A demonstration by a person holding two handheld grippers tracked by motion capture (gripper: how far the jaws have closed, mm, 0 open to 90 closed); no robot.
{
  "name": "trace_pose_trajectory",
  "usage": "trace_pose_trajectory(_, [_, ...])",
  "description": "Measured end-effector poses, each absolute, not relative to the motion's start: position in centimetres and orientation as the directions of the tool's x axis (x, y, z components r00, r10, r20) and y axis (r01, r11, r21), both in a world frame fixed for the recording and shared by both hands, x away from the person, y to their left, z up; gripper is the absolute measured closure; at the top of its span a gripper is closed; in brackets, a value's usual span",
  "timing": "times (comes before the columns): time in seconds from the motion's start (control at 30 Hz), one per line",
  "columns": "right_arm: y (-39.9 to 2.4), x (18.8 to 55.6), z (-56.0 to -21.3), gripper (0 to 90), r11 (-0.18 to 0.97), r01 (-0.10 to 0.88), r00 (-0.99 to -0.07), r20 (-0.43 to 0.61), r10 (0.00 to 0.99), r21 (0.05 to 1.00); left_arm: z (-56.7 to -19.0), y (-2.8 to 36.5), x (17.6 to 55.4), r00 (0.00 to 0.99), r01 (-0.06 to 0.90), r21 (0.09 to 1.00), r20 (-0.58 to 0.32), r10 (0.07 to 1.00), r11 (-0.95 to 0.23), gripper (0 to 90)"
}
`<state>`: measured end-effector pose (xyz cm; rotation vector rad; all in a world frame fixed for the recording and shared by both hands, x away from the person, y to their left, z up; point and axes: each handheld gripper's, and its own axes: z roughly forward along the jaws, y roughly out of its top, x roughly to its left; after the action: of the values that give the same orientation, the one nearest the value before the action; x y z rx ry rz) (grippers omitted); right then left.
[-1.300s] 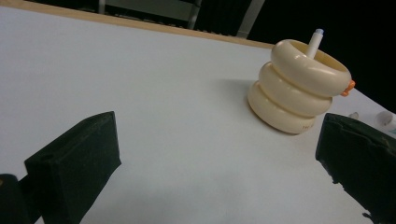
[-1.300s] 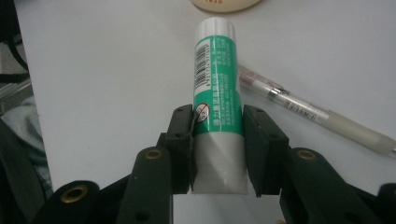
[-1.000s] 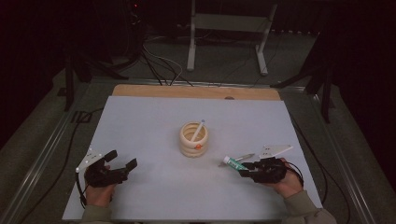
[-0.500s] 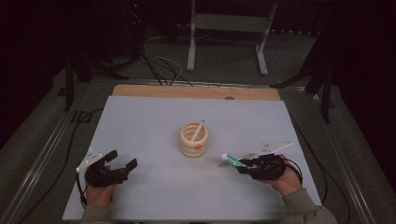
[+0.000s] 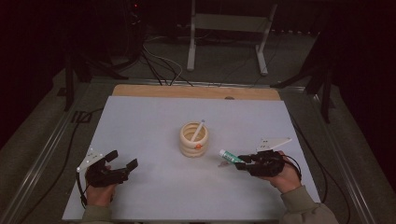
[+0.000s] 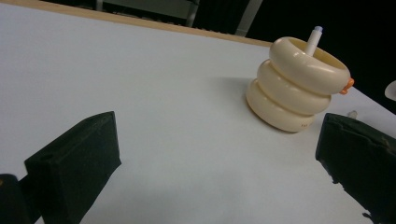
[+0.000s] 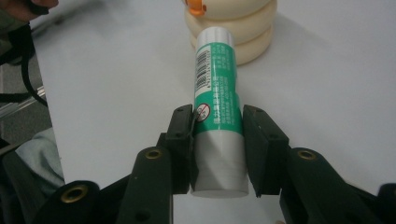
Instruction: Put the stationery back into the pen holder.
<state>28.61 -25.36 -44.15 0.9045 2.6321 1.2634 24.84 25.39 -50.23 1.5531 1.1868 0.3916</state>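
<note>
A cream ringed holder (image 5: 194, 140) stands in the middle of the white table (image 5: 154, 116), with a white pen (image 5: 198, 127) leaning in it. My right gripper (image 5: 243, 164) is shut on a green-and-white tube (image 5: 230, 156), held just right of the holder and pointing at it. In the right gripper view the tube (image 7: 217, 93) lies between the two pads (image 7: 184, 140), its far end close to the holder (image 7: 233, 28). My left gripper (image 5: 122, 162) rests open at the front left. In its own view nothing lies between the jaws, and the holder (image 6: 296, 86) stands ahead to the right.
A wooden strip (image 5: 196, 92) edges the table's far side. Cables (image 5: 159, 63) and a metal stand (image 5: 229, 37) are on the dark floor beyond. An orange tab (image 6: 348, 85) sticks out of the holder's side.
The right gripper has shifted slightly left toward the holder with the tube in it. The left gripper has stayed in place.
</note>
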Motion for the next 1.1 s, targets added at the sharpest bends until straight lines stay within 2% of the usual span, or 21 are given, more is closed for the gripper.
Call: trace_pose_trajectory(1.1, [-21.8,30.8,-39.9,65.6,0.501,0.439,-0.833,0.129,0.538,0.746,-50.3,25.3,24.9,0.448,0.477,0.874,-0.331,0.831,0.091,0.3])
